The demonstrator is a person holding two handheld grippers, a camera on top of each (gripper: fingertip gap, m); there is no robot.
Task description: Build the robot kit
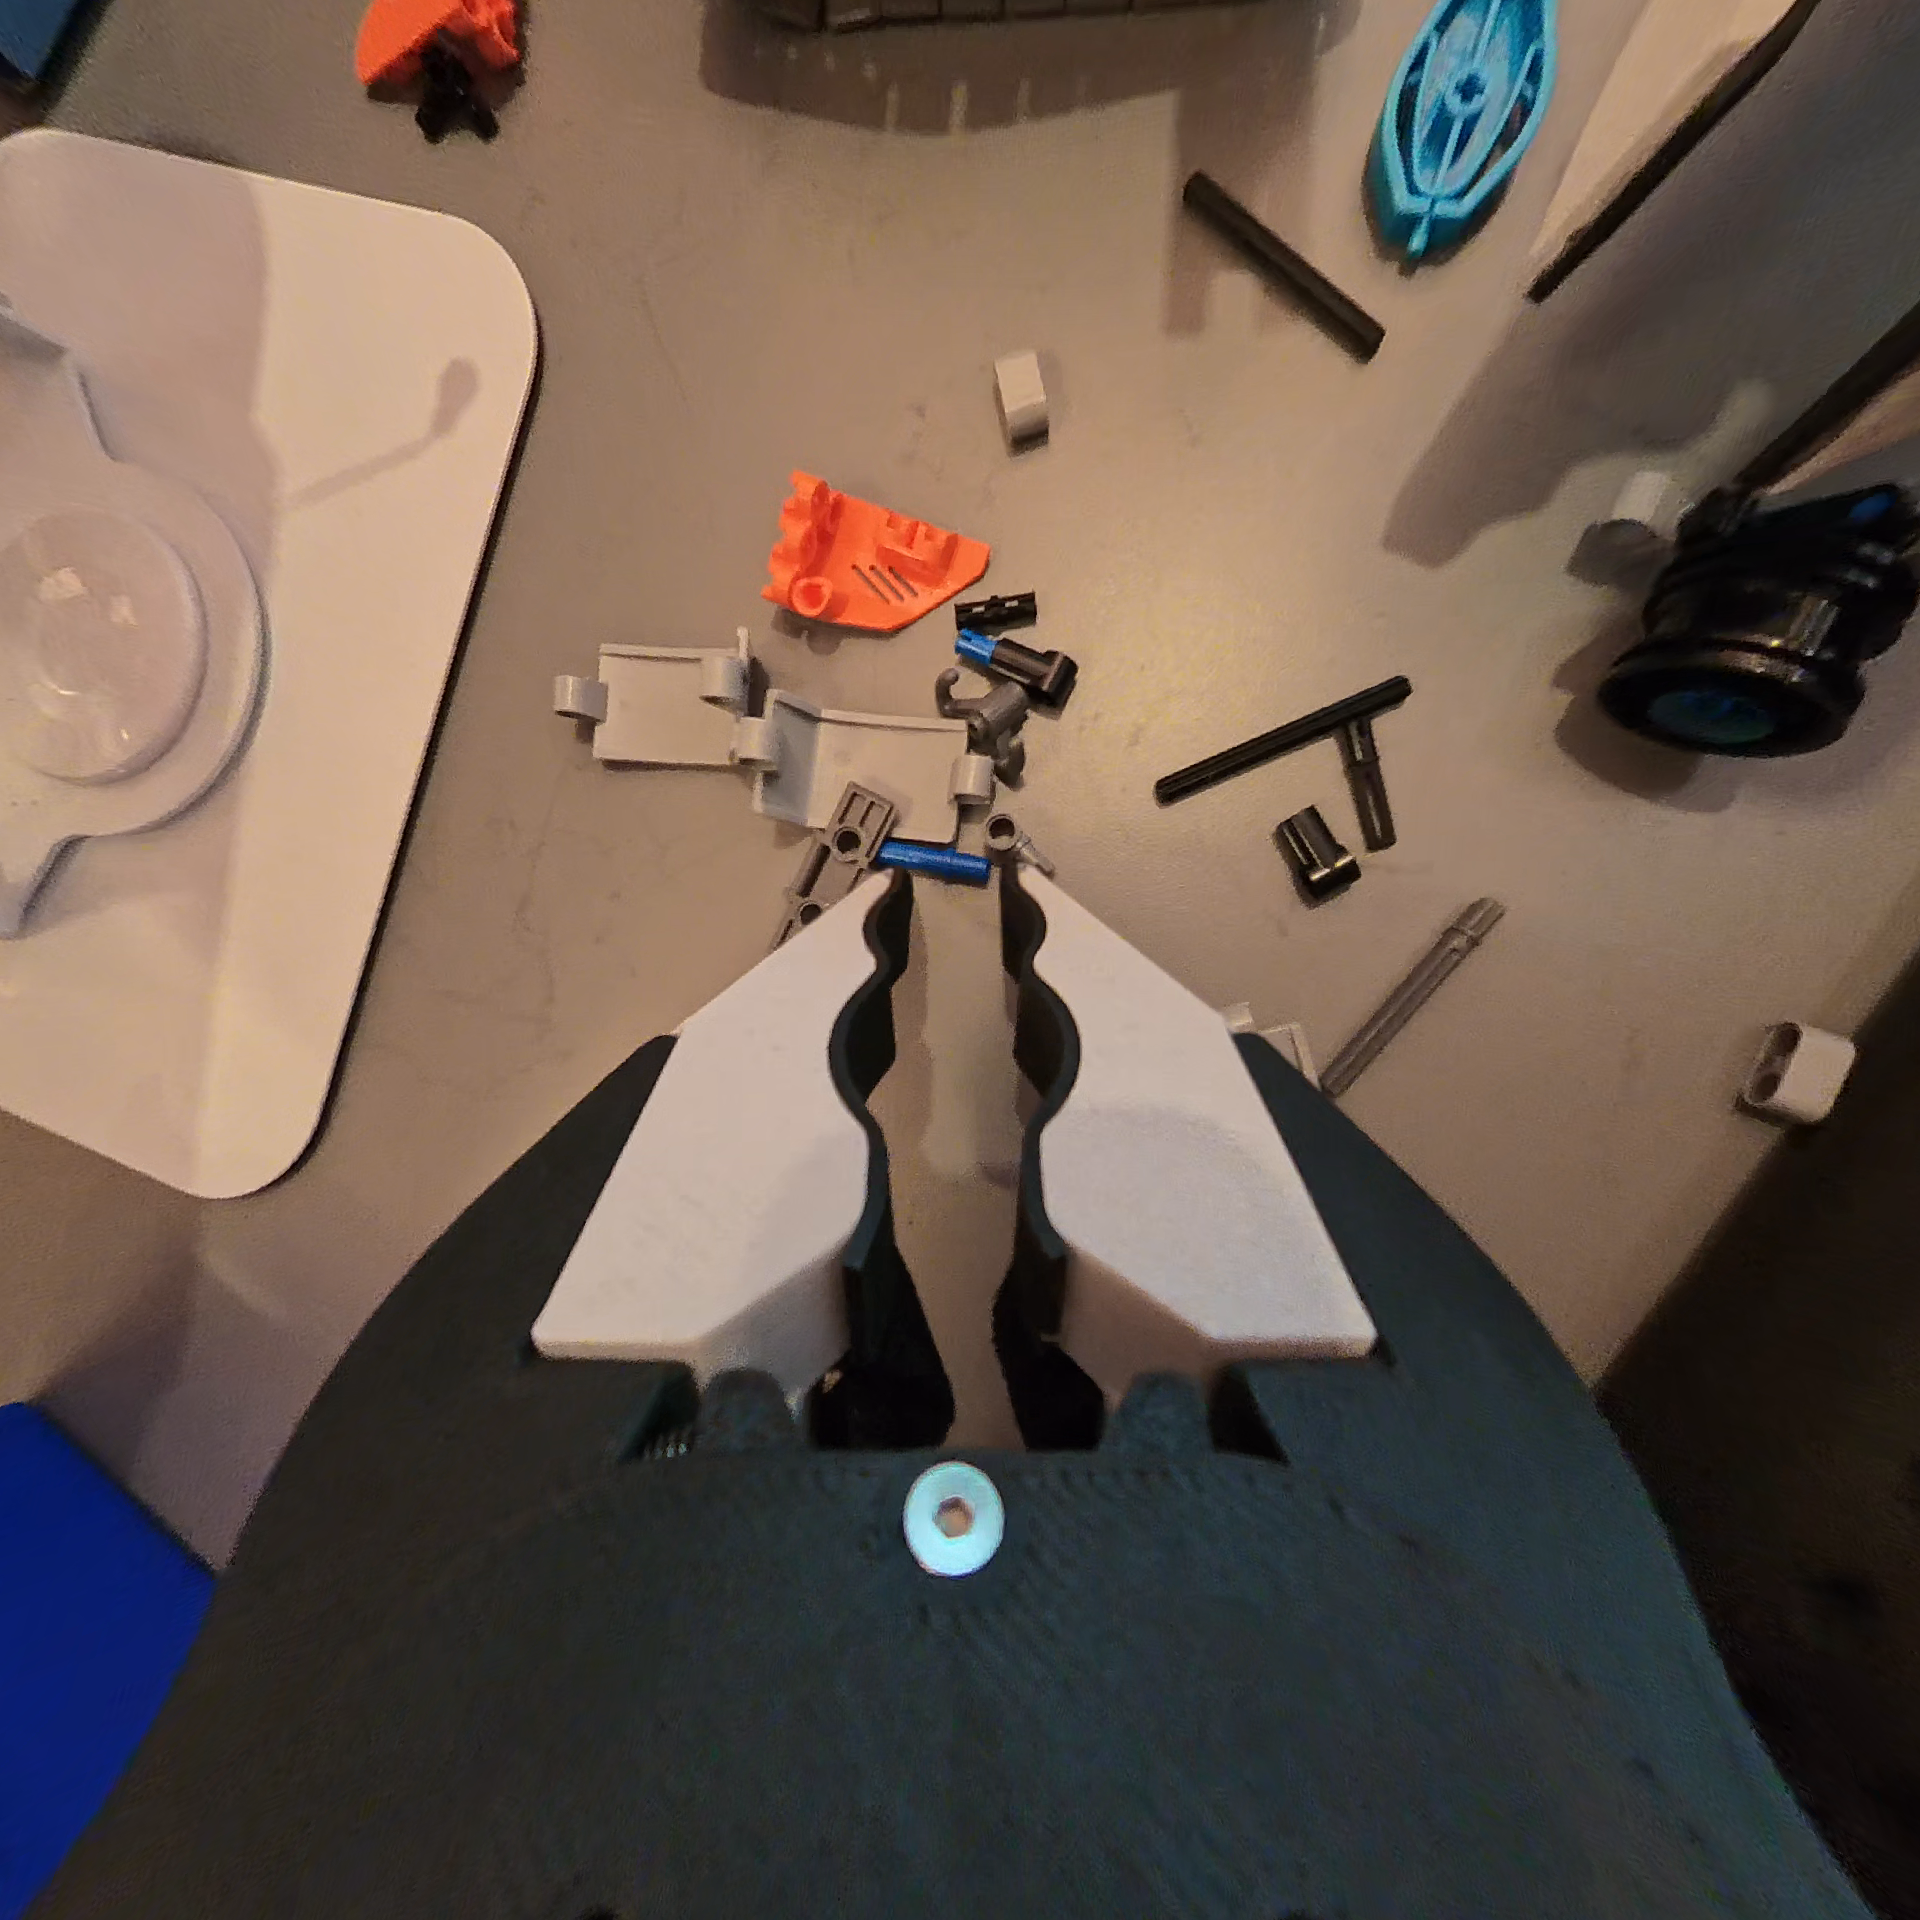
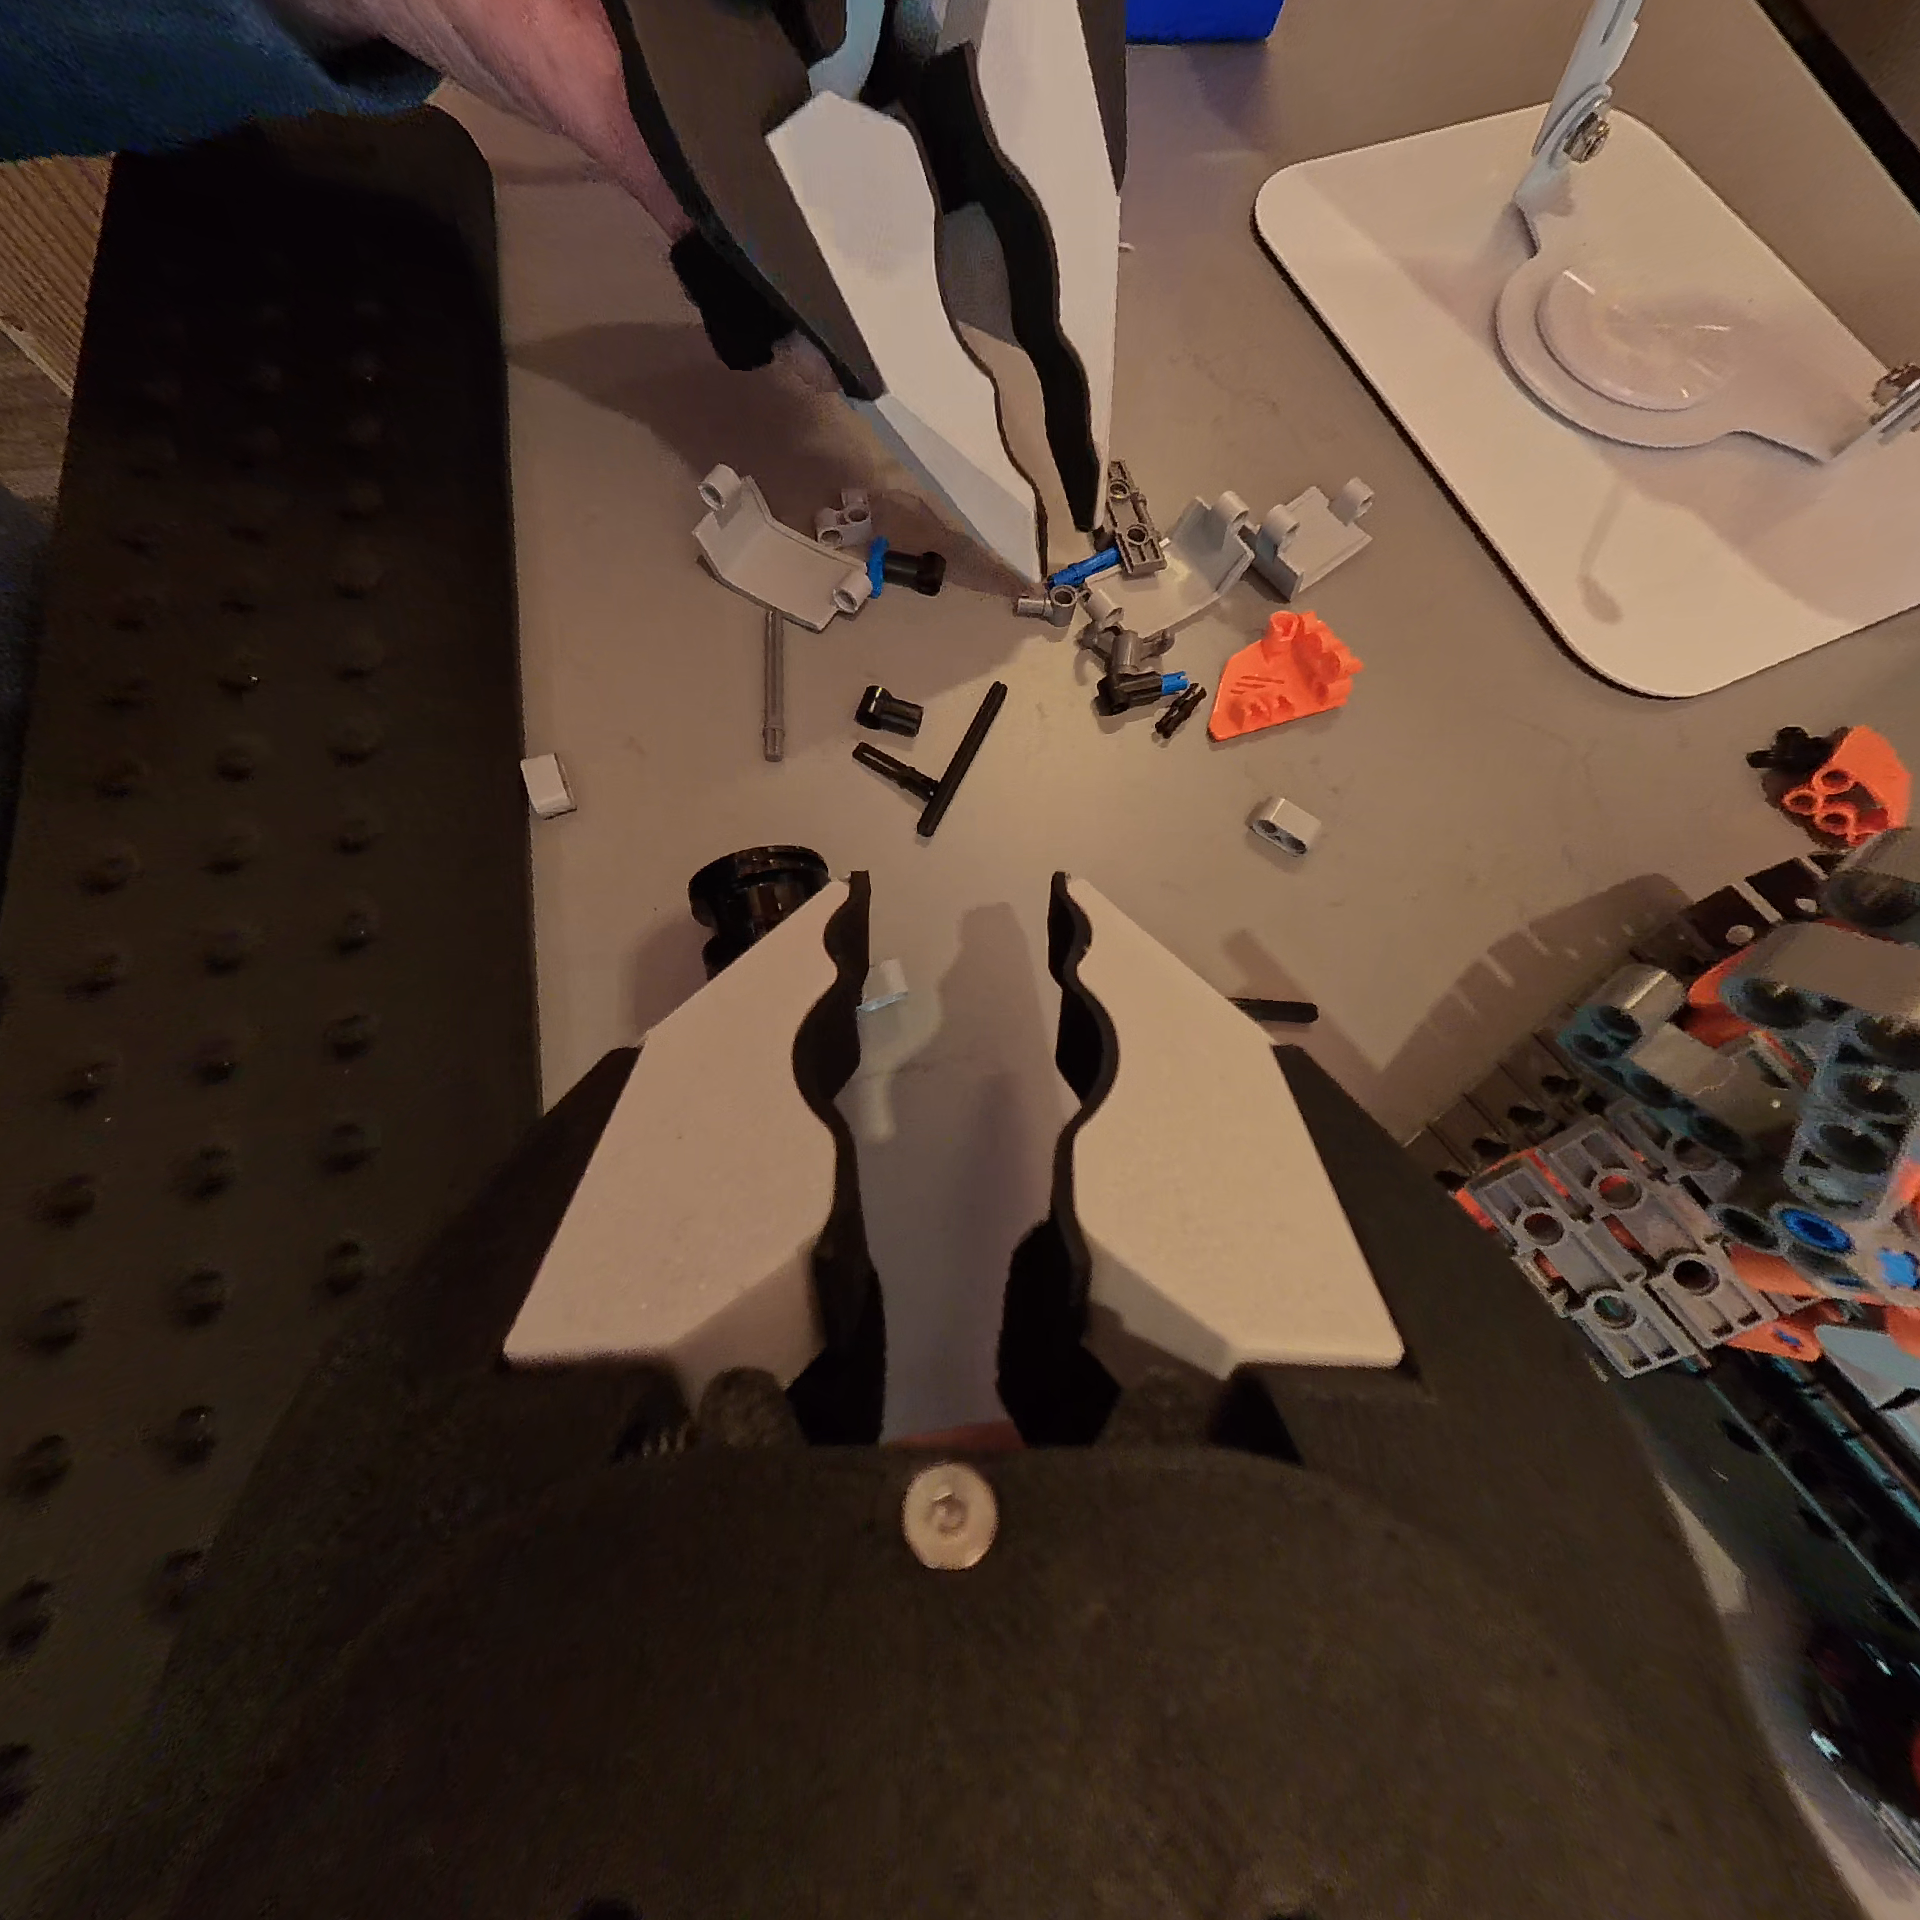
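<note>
My left gripper is open by a narrow gap, tips down at a pile of small building parts on the grey table. A blue pin lies crosswise just beyond its tips, joined to a dark grey beam. Seen from the right wrist view, the left gripper stands steeply over the blue pin, held by a hand. My right gripper is open and empty, hovering nearer the table edge. A small light grey part lies on the table beneath its jaws. A black wheel sits by its left finger.
An orange panel, grey curved panels, black axles and connectors lie scattered. A white stand base lies left of the pile. A black studded plate and a partly built grey and orange model flank my right gripper. The tips of one gripper are about 12 cm away from the tips of the other.
</note>
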